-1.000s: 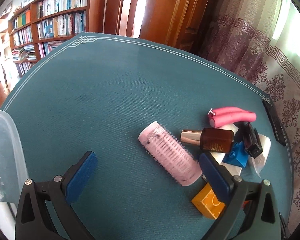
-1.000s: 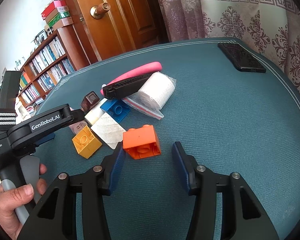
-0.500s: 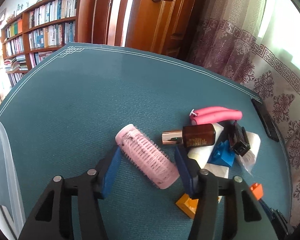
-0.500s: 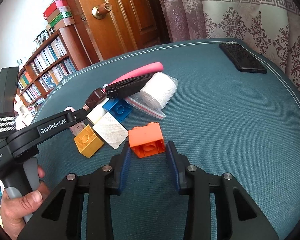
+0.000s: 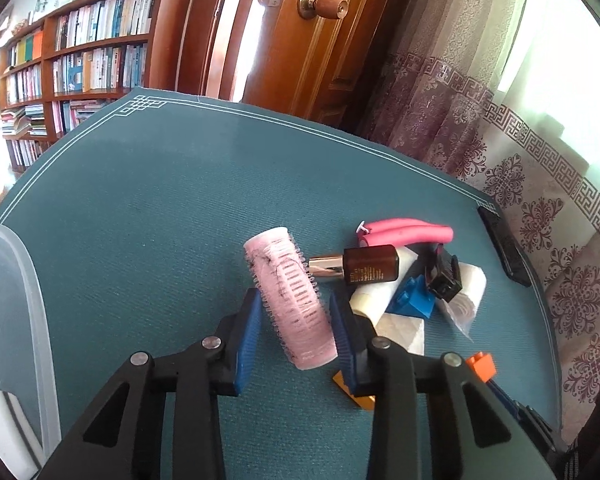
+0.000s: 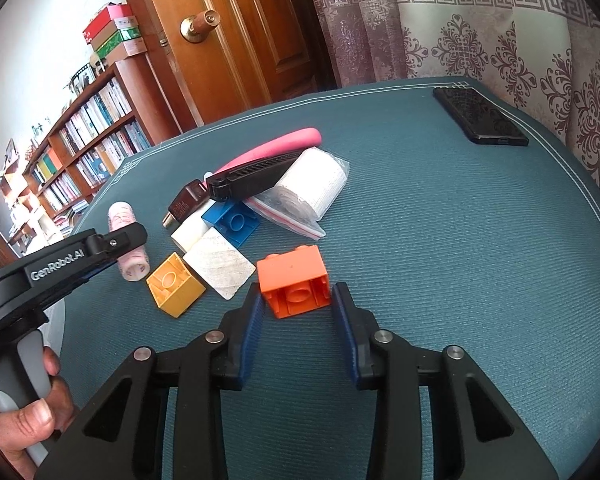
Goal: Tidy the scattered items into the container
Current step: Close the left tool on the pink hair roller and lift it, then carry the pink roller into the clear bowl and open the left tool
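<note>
My left gripper (image 5: pixel 296 308) is shut on a pink hair roller (image 5: pixel 290 292), which stands tilted between the blue pads over the teal table mat (image 5: pixel 160 208). The same roller (image 6: pixel 126 240) shows in the right wrist view, held by the other tool. My right gripper (image 6: pixel 298 304) is shut on an orange brick (image 6: pixel 294 284), tipped so its hollow underside faces the camera. The clear plastic container (image 5: pixel 32 280) sits at the left edge of the left wrist view, something white inside. Scattered items lie together: a brown bottle (image 5: pixel 370 268), pink foam curlers (image 5: pixel 408 232), a blue brick (image 6: pixel 232 222), a yellow brick (image 6: pixel 176 286).
A black comb (image 6: pixel 252 176) lies across a bagged white roll (image 6: pixel 308 192), with a white pad (image 6: pixel 220 268) beside them. A black phone (image 6: pixel 480 120) lies near the far right edge. A hand (image 6: pixel 20 412) holds the left tool. Door, curtain and bookshelves stand behind.
Both grippers went from wide open to shut. The left closed on the pink roller, which has turned more upright. The right closed on the orange brick, which has tipped.
</note>
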### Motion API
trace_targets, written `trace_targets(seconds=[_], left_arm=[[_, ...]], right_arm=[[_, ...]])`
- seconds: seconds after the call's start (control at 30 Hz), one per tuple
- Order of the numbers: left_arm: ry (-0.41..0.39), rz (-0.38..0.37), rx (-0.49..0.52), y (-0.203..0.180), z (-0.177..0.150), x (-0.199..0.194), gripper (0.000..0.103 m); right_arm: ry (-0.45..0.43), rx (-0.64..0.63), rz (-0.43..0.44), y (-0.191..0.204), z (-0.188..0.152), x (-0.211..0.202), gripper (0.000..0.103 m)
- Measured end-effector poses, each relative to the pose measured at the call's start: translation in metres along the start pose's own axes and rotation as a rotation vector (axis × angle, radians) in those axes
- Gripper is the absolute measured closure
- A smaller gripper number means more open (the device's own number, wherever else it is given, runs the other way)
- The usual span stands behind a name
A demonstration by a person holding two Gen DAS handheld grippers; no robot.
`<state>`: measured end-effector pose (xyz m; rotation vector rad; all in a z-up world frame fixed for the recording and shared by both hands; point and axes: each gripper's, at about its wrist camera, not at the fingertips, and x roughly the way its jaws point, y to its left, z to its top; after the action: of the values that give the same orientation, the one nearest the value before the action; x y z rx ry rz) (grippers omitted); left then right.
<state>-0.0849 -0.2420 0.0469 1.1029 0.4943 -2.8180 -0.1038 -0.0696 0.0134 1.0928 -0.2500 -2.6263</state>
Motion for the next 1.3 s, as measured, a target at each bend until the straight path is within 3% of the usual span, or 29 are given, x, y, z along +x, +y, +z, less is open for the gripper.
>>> trace_targets(seconds=[0.37, 0.7, 1.3], left_arm=[[-0.048, 0.018, 0.039, -0.003, -0.002, -0.028, 0.066], [-0.113, 0.122, 0.087, 0.007, -0.012, -0.052, 0.065], [-0.176, 0.221, 0.043, 0.057, -0.019, -0.084, 0.065]], right_arm=[[-0.016, -0.001, 0.013, 0.002, -0.001, -0.007, 0.066], [-0.027, -0.033, 0.036, 0.018, -0.007, -0.017, 0.066], [0.020, -0.105, 0.080, 0.056, -0.025, -0.017, 0.066]])
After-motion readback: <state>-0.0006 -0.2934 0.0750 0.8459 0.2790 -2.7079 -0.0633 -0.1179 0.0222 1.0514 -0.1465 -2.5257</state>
